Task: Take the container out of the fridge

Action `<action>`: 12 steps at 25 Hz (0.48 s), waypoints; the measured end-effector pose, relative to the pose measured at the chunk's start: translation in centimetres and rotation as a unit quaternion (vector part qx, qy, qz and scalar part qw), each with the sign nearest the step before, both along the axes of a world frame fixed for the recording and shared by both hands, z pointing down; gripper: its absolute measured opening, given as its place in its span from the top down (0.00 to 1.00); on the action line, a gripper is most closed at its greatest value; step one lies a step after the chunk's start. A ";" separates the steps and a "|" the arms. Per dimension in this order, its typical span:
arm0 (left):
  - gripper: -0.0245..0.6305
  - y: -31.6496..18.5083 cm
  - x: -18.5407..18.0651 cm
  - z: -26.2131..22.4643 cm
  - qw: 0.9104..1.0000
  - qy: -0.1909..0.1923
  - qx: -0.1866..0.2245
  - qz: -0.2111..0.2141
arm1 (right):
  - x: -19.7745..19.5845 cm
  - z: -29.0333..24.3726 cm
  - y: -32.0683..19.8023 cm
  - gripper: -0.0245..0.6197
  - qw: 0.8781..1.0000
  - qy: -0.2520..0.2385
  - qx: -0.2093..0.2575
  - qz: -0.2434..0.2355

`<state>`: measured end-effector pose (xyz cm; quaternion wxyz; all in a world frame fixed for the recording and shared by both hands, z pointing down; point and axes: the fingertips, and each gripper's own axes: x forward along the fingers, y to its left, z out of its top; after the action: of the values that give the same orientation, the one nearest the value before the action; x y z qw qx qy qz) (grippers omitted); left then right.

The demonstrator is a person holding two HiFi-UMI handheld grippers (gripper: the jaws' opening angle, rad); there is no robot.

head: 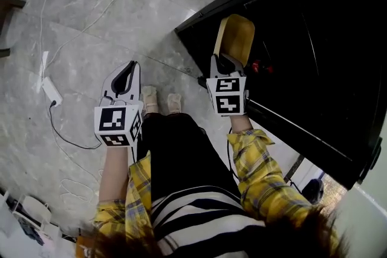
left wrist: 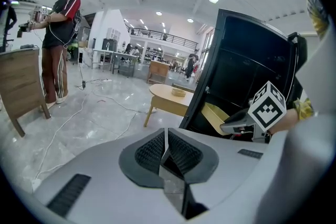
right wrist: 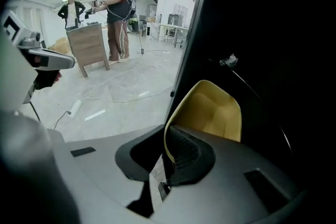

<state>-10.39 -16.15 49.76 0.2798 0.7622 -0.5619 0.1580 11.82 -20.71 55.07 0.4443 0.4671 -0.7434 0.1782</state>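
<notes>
Fridge [head: 314, 39]: black and glossy, it fills the head view from 12 to 4 o'clock. Its near edge runs diagonally past the person's right arm.

Floor [head: 91, 15]: grey marble tile, with white cables and a power strip [head: 51, 90] at 9 o'clock.

Container [head: 236, 38]: yellow with rounded corners, tipped on edge so its open side faces the right gripper view. Only bare yellow walls show inside. It lies against the fridge's dark front near the lower-left corner. Cannot tell whether it is fully clear of the cabinet.

Right gripper [right wrist: 165, 140]: the jaws are clamped on the container's near rim, with the thin wall pinched between the pads. The container stands at 12 o'clock of its marker cube.

Left gripper [left wrist: 166, 139]: the jaws are pressed together with nothing between them. It sits at 9 o'clock of the right gripper, over the floor, well apart from the container.
</notes>
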 end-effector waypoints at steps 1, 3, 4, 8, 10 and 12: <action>0.92 0.2 -0.4 -0.4 1.000 0.000 0.001 -0.007 | -0.3 -0.6 0.5 0.89 1.000 -0.003 -0.001 -0.006; 0.92 0.4 -1.1 -1.3 1.000 0.001 0.002 -0.020 | -0.9 -1.8 1.5 0.89 1.000 -0.008 -0.002 -0.018; 0.92 0.6 -1.5 -1.8 1.000 0.002 0.002 -0.026 | -1.2 -2.3 2.1 0.89 1.000 -0.009 -0.003 -0.023; 0.92 1.9 -2.7 -3.2 0.999 -0.002 0.001 -0.045 | -2.2 -4.2 4.3 0.89 0.999 -0.024 -0.007 -0.046; 0.92 2.6 -3.1 -3.9 0.999 -0.007 0.001 -0.053 | -2.5 -5.1 5.2 0.89 0.998 -0.030 -0.007 -0.060; 0.92 3.2 -3.6 -4.9 0.998 -0.011 0.003 -0.061 | -2.9 -6.1 5.7 0.89 0.997 -0.034 -0.004 -0.076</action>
<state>-13.97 -12.99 44.84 0.2809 0.7254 -0.6109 0.1474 8.96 -14.99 48.94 0.4329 0.4015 -0.7905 0.1626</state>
